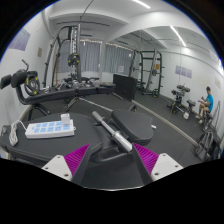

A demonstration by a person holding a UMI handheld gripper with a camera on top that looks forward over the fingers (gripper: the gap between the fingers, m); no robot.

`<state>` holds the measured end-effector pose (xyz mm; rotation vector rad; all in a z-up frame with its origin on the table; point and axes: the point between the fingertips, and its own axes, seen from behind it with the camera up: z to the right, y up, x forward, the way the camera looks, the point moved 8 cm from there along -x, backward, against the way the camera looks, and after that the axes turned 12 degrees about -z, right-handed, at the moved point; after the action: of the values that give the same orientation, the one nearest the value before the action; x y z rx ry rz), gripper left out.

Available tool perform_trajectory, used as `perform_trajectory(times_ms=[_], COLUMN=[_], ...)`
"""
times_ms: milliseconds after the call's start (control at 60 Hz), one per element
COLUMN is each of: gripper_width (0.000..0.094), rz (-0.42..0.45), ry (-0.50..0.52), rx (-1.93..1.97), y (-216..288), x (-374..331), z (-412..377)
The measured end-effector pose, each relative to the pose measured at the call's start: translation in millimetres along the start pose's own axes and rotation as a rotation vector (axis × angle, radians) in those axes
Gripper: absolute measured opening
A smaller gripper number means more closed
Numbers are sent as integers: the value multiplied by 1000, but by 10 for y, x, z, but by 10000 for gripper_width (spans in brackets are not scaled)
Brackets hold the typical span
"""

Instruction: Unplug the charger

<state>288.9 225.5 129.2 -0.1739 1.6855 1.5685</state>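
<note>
Between your fingers (75, 160): bare gap, gripper (112, 160) spread apart, gripping nothing; you held it back, aimed toward strip (47, 128), bar (112, 132) ahead.

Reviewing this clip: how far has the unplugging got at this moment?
Nothing looks done yet. The gripper is open and empty, its pink pads apart above the dark surface. Ahead of the fingers lie a grey bar-shaped object and a white tray-like item; I cannot tell whether either is the charger, and no plug or socket is clearly visible. Left: finding, gripping and pulling the charger out.
</note>
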Motion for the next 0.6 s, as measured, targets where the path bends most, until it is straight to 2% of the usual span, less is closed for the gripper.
perform_trajectory(times_ms=[100,217,233,600], gripper_width=[857,858,857,858], rz=[-9,2,2,48], ry=[18,46,51,193], rx=[1,-9,-12,-101], y=[48,212,189,511], x=[117,623,487,1113], z=[-13,-149,-162,-940])
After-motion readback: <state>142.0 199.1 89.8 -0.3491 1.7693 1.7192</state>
